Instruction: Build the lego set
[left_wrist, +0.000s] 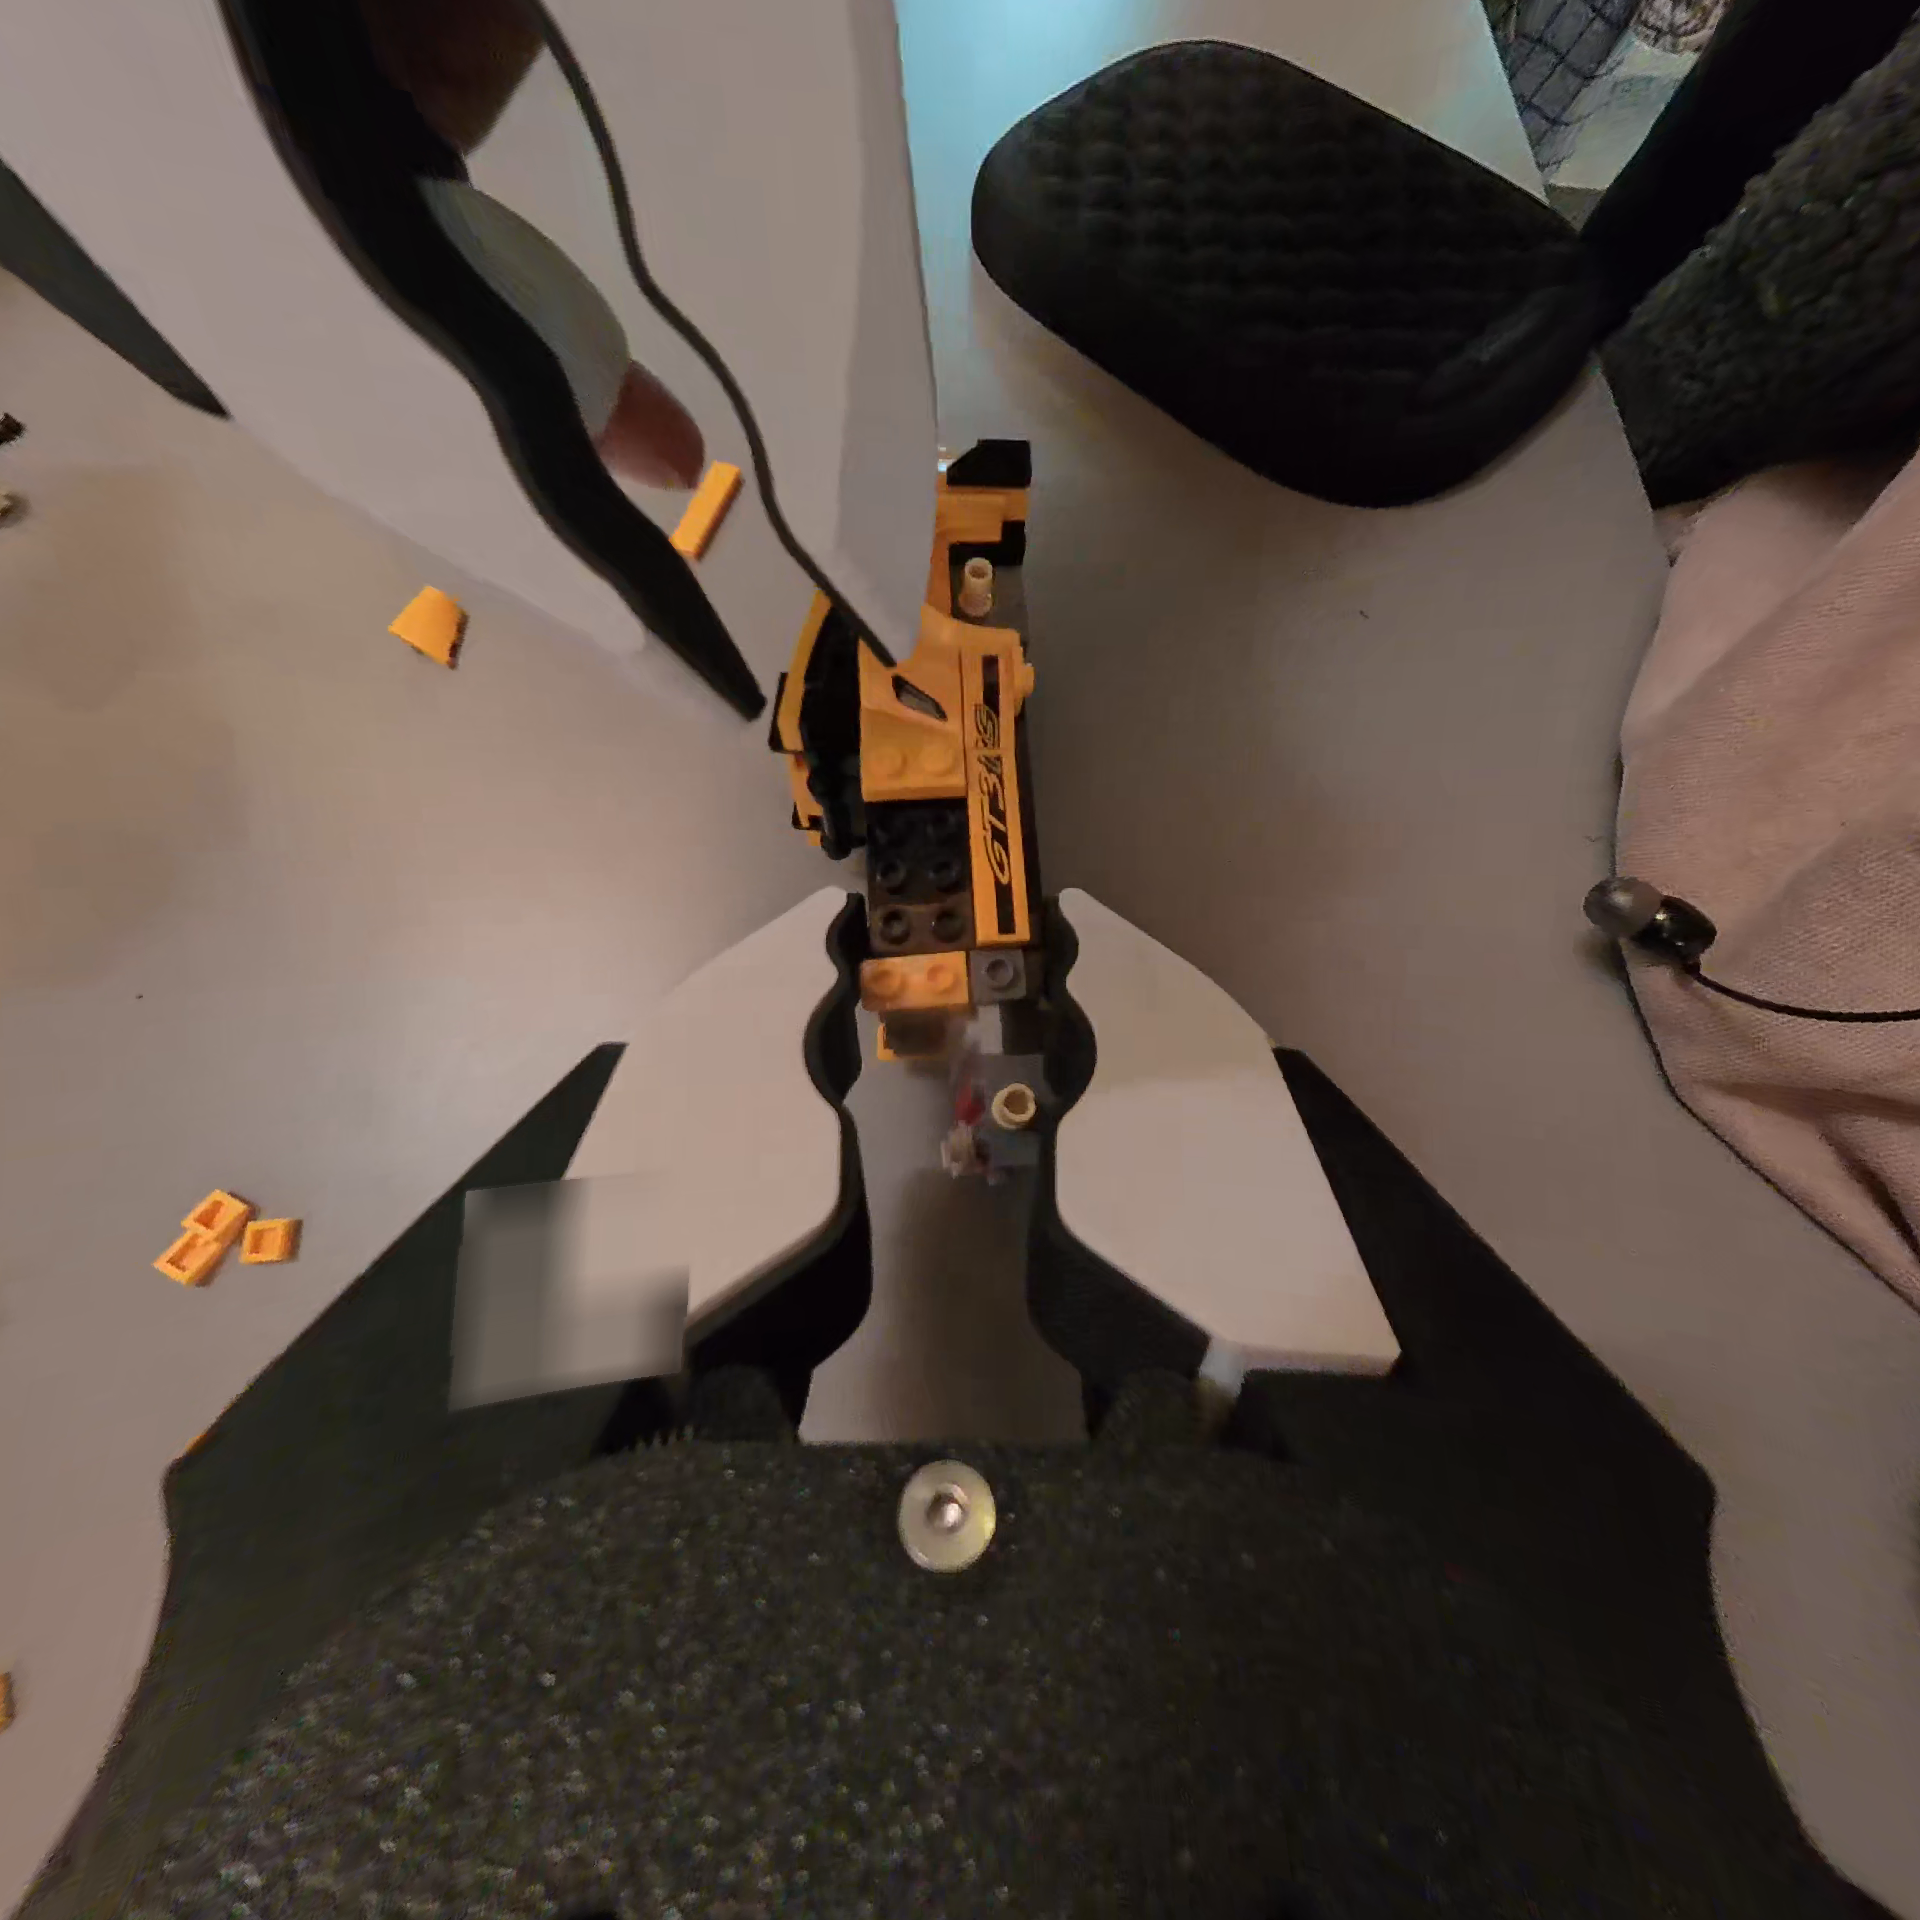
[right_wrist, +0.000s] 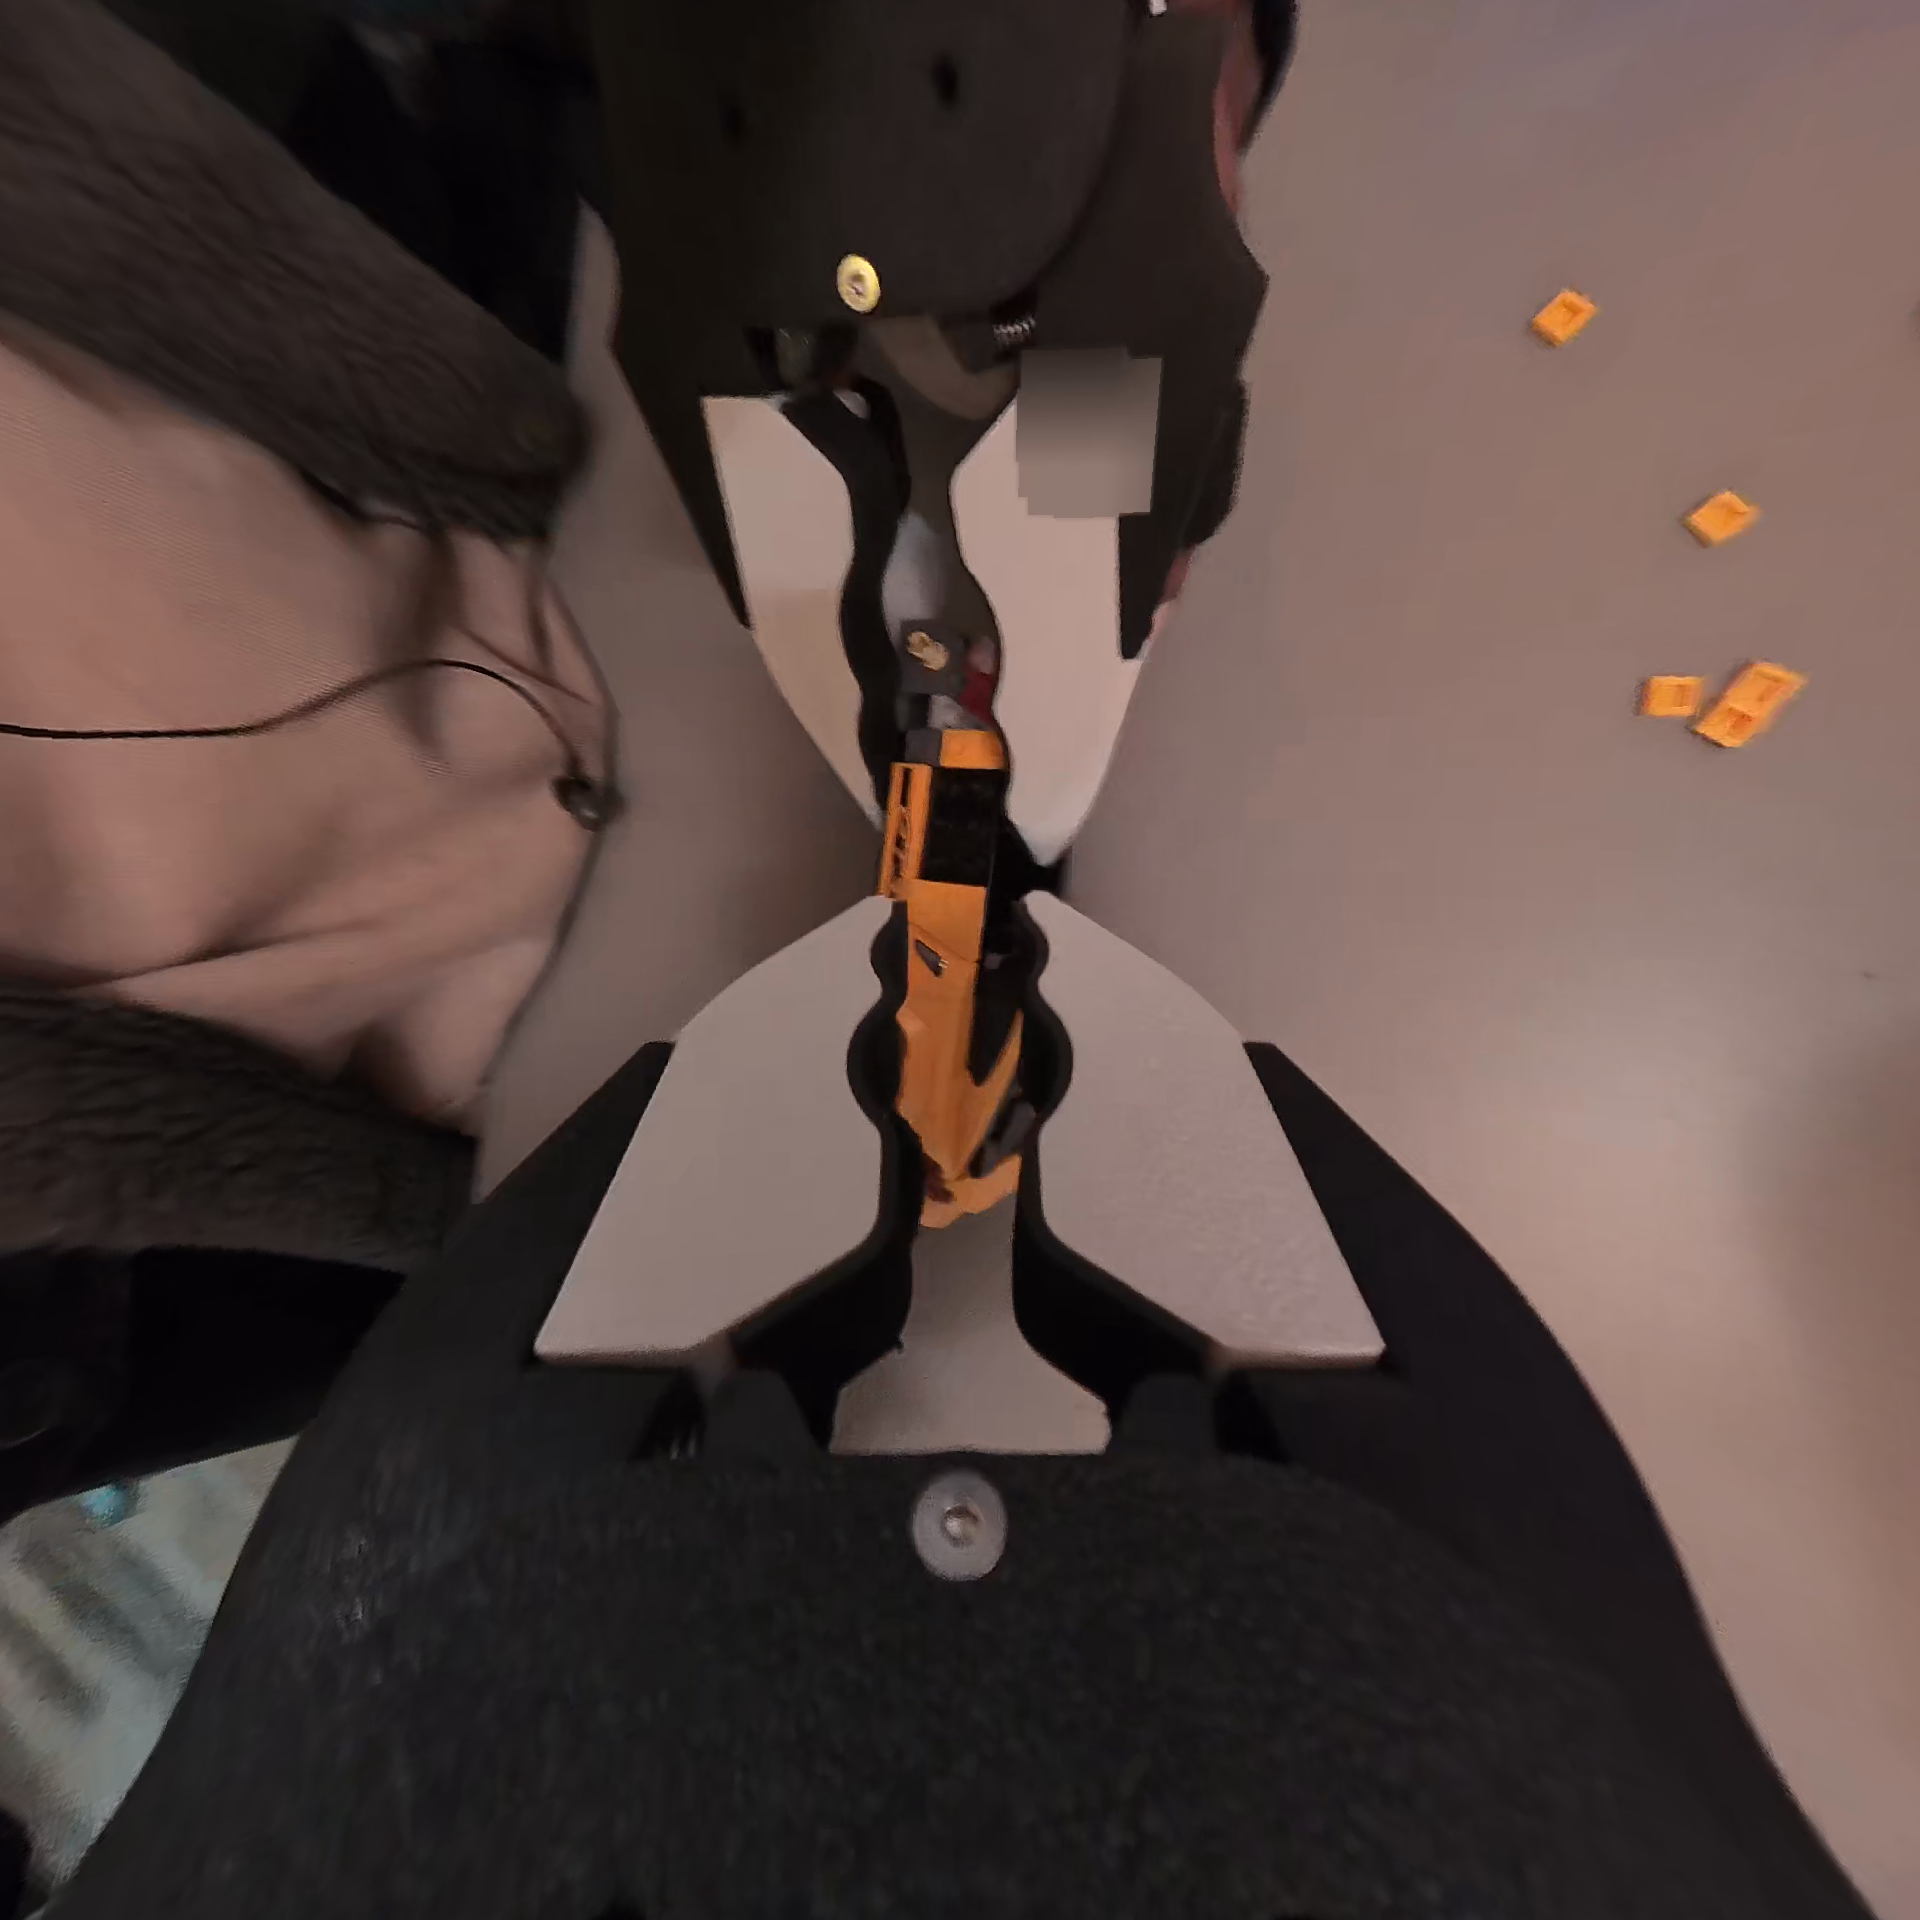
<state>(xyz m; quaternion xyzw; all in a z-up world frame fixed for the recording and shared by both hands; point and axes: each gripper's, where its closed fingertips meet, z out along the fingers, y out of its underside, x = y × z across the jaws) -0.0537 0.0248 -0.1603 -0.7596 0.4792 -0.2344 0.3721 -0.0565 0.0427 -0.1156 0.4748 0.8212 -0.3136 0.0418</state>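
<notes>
An orange and black brick car model (left_wrist: 935, 748) hangs between the two grippers above the grey table (left_wrist: 312, 883). My left gripper (left_wrist: 951, 914) is shut on its near end, where orange, black and grey studded pieces show. My right gripper (left_wrist: 821, 686) comes in from the upper left and clamps the far part of the model. In the right wrist view my right gripper (right_wrist: 961, 935) is shut on the orange body of the model (right_wrist: 940, 997). The left gripper (right_wrist: 966, 831) faces it from above and holds the other end.
Loose orange pieces lie on the table (left_wrist: 429, 623), (left_wrist: 709, 507), (left_wrist: 223, 1236) and, in the right wrist view, at the right (right_wrist: 1720, 516), (right_wrist: 1751, 701). A black cushion (left_wrist: 1278, 270) stands behind. An earbud on a wire (left_wrist: 1652, 920) lies by pinkish cloth (left_wrist: 1787, 831).
</notes>
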